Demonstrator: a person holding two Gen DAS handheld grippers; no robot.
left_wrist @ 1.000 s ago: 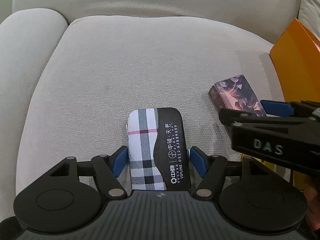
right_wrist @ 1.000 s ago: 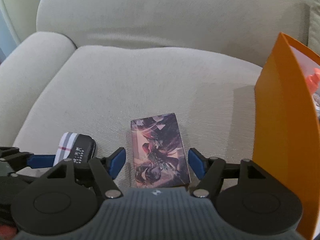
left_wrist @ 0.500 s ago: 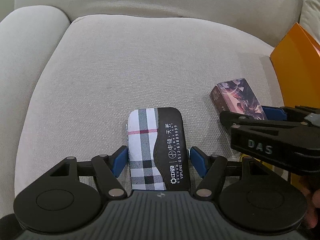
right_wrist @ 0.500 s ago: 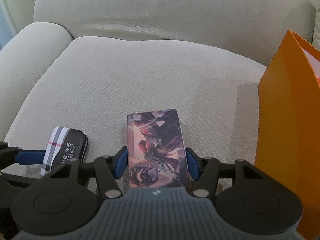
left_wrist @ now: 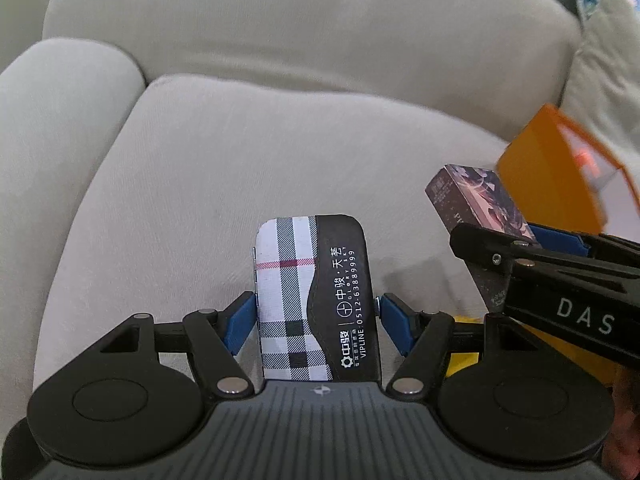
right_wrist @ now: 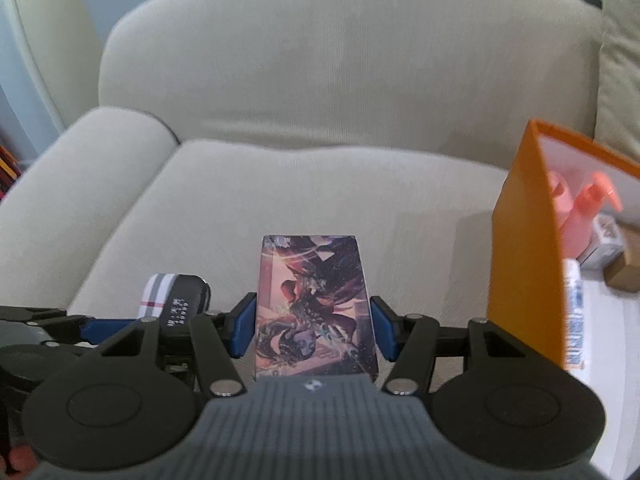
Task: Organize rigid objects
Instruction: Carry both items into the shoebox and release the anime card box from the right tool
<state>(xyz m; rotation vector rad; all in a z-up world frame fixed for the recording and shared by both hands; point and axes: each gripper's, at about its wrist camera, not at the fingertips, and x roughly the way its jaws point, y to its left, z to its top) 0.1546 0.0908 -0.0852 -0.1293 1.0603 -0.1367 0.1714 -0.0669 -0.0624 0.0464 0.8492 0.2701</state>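
A flat case (left_wrist: 316, 300), part plaid and part black with white print, sits between the blue pads of my left gripper (left_wrist: 318, 316), which is shut on it and holds it above the seat cushion (left_wrist: 240, 160). My right gripper (right_wrist: 313, 324) is shut on a card box with dark fantasy artwork (right_wrist: 316, 300), also held off the cushion (right_wrist: 320, 192). The two grippers are side by side. The right gripper (left_wrist: 560, 280) with its box (left_wrist: 480, 196) shows at the right of the left wrist view. The case (right_wrist: 176, 300) shows at the left of the right wrist view.
An open orange paper bag (right_wrist: 520, 260) stands on the sofa to the right, close beside the right gripper. Inside it are a pink pump bottle (right_wrist: 580, 212), a white tube and small boxes. The sofa's armrest (left_wrist: 60, 120) is on the left and the backrest (left_wrist: 300, 32) lies ahead.
The right jaws closed onto the card box. Both grippers then rose from the cushion, each with its object, and tilted up so more of the backrest shows.
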